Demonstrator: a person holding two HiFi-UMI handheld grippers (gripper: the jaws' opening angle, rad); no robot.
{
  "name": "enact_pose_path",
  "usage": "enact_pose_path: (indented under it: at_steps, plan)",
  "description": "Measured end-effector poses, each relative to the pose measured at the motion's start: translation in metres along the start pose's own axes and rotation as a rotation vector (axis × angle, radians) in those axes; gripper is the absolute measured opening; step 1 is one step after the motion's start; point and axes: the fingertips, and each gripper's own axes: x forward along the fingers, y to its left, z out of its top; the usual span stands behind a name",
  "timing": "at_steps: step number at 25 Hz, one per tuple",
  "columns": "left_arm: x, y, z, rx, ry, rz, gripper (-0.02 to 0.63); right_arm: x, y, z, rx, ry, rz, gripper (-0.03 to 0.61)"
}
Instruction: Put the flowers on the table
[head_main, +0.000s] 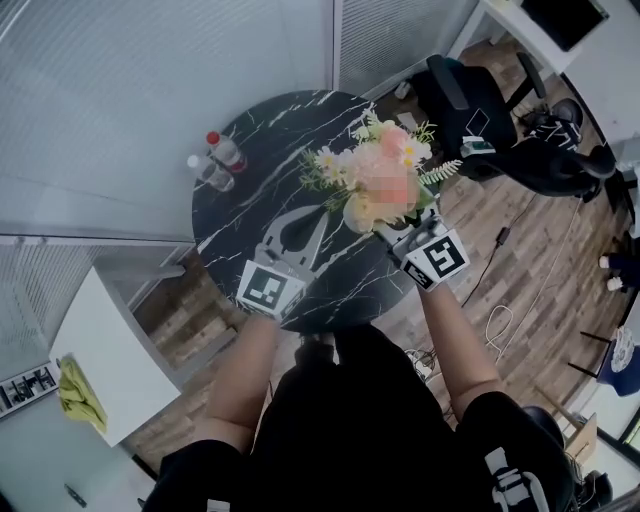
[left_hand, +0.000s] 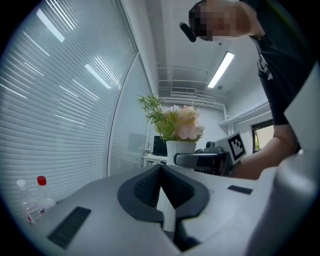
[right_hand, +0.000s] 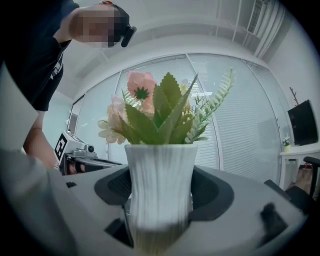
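A bunch of pink and cream flowers (head_main: 380, 175) with green leaves stands upright in a ribbed white vase (right_hand: 160, 185). My right gripper (head_main: 395, 232) is shut on the vase's body, over the right part of the round black marble table (head_main: 260, 130). Whether the vase's base touches the tabletop is hidden. In the left gripper view the flowers (left_hand: 175, 122) and vase (left_hand: 179, 147) show ahead to the right. My left gripper (head_main: 312, 222) hovers over the table's near middle, jaws shut on nothing, its pads (left_hand: 150, 187) meeting at the tip.
Two clear bottles, one red-capped (head_main: 228, 152) and one white-capped (head_main: 210, 172), stand at the table's left edge. A black office chair (head_main: 470, 105) is behind the table to the right. A white cabinet (head_main: 100, 360) stands at the lower left. Glass walls with blinds enclose the far side.
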Motion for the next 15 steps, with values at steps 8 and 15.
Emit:
enact_pose_path:
  at_steps: [8, 15]
  plan:
    - [0.027, 0.038, -0.038, -0.035, 0.003, 0.052, 0.012, 0.032, -0.035, -0.04, -0.015, -0.007, -0.033, 0.341]
    - [0.05, 0.057, -0.073, -0.062, 0.035, 0.073, 0.012, 0.052, -0.058, -0.077, -0.079, 0.033, -0.039, 0.341]
